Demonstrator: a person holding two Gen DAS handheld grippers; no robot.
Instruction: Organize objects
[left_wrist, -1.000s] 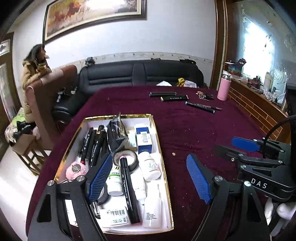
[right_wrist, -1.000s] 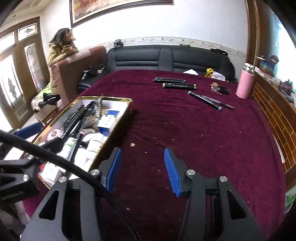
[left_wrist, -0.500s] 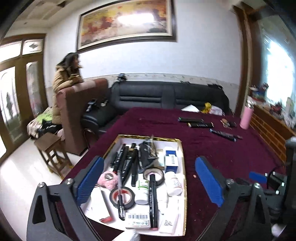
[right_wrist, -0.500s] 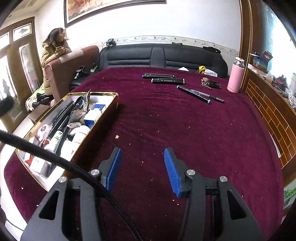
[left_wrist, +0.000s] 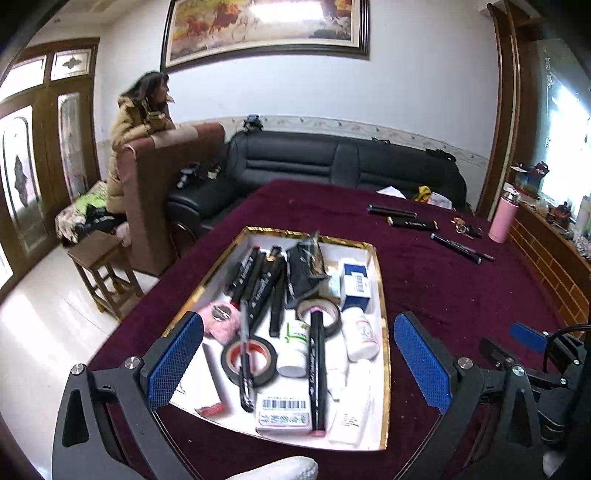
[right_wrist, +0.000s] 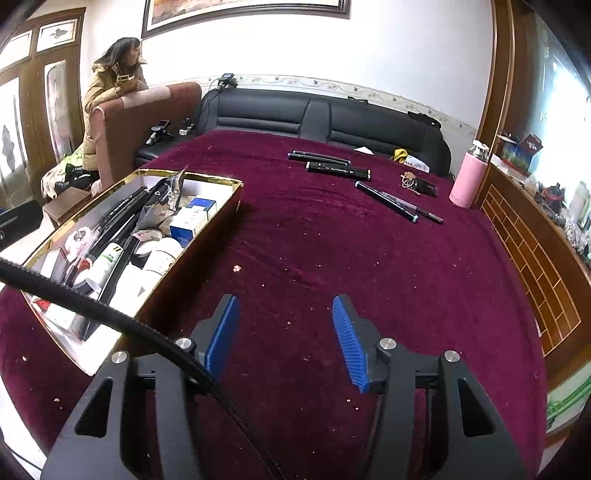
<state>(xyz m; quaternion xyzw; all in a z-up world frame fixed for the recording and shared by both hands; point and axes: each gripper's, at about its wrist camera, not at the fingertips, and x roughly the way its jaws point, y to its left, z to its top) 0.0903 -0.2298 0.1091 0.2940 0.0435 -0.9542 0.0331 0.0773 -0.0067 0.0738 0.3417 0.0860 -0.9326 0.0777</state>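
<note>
A gold-rimmed white box (left_wrist: 380, 280) on the maroon table holds several pens, tape rolls, white bottles and small cartons; it also shows in the right wrist view (right_wrist: 207, 221) at the left. My left gripper (left_wrist: 295, 354) is open and empty, raised above the near end of the box. My right gripper (right_wrist: 284, 332) is open and empty over bare cloth to the right of the box. Several black markers (right_wrist: 338, 170) and a thin pen (right_wrist: 421, 211) lie loose at the far side of the table, also seen from the left wrist (left_wrist: 412, 223).
A pink flask (right_wrist: 467, 177) and a key bunch (right_wrist: 419, 183) sit at the far right of the table. A black sofa (right_wrist: 317, 118) stands behind it, a brown chair and a seated person (right_wrist: 110, 88) at the left. A wooden ledge (right_wrist: 535, 258) runs along the right.
My left gripper has pulled back and risen, so the whole box shows between its fingers. My right gripper has drawn back slightly. Both stay open and empty.
</note>
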